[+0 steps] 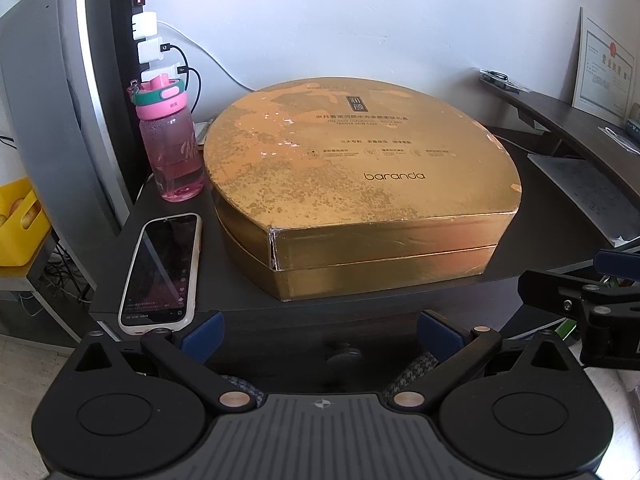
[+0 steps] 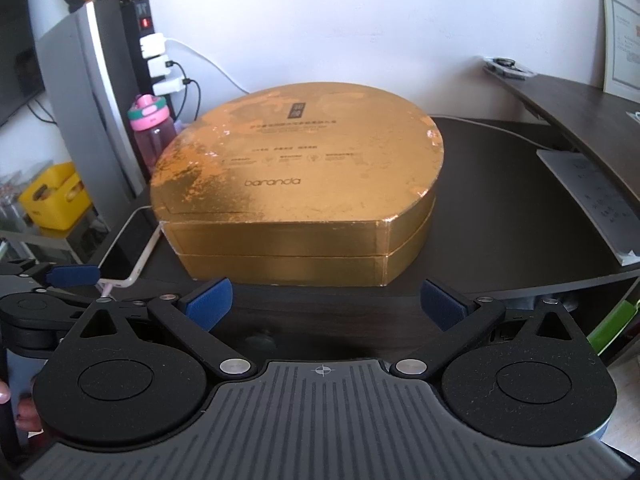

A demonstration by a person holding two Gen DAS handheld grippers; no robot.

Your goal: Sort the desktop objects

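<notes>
Each gripper was matte black, with round hubs and silver pivot screws. Its fingers wore blue pads. A ribbed grey base carried a crosshair mark.

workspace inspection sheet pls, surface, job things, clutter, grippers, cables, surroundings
surface: dark wood desk, raised shelf at right.
job's things: gold box, lid on; phone face up left of it; pink bottle upright behind the phone.
clutter: white paper sheet at right.
grippers: left gripper open, empty; right gripper open, empty, both short of the box.
cables: chargers in power strip, leads trailing down.
surroundings: white wall, yellow crate at left.
</notes>
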